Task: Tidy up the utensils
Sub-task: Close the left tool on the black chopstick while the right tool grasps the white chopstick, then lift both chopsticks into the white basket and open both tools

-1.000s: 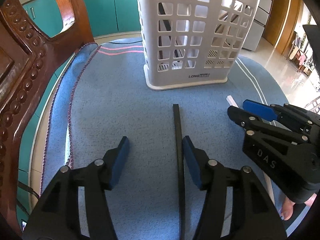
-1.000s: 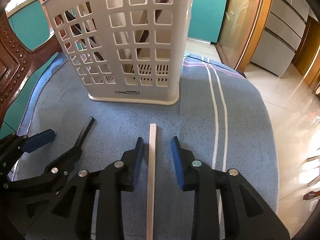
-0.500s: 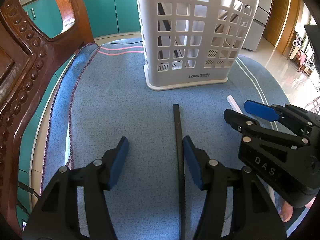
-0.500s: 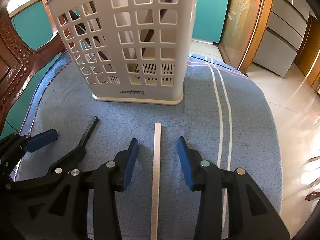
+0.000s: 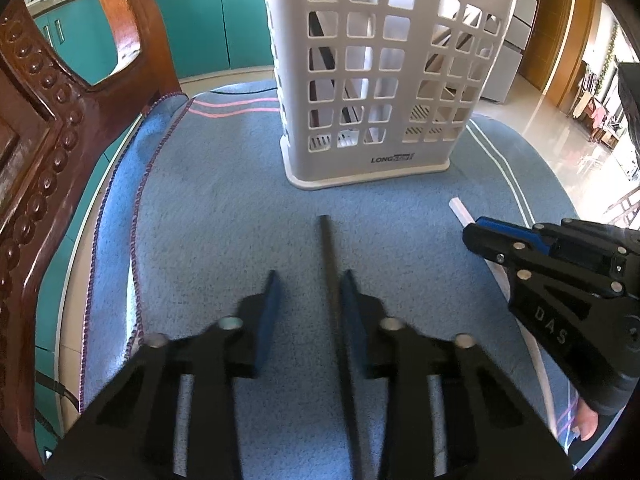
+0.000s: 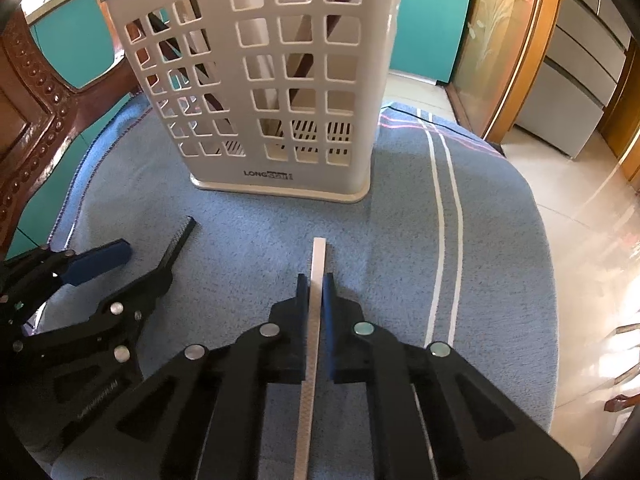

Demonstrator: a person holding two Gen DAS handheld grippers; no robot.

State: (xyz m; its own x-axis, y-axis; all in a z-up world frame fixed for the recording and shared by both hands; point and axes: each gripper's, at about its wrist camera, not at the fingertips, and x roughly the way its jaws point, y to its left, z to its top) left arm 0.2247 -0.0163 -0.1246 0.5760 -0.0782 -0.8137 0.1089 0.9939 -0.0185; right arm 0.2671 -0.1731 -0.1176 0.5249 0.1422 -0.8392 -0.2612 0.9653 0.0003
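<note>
A black chopstick point(image 5: 329, 256) lies on the blue cloth point(image 5: 208, 208), between the fingers of my left gripper point(image 5: 309, 300). The jaws are narrowing, blurred, with a gap still on the left side. A white chopstick point(image 6: 317, 280) lies to the right; my right gripper point(image 6: 316, 294) is shut on it. The white slotted utensil basket point(image 5: 384, 80) stands upright just beyond both, with several sticks inside. The right gripper point(image 5: 560, 264) shows in the left wrist view; the left gripper point(image 6: 80, 304) and black chopstick point(image 6: 182, 236) show in the right wrist view.
A carved wooden chair back point(image 5: 44, 128) rises close on the left. The cloth covers a round table whose edge point(image 6: 548, 280) drops off to the right over a tiled floor. Teal cabinets point(image 5: 208, 12) stand behind.
My right gripper closed from open onto the white chopstick. My left gripper's jaws moved inward around the black chopstick. Both chopsticks stay on the cloth.
</note>
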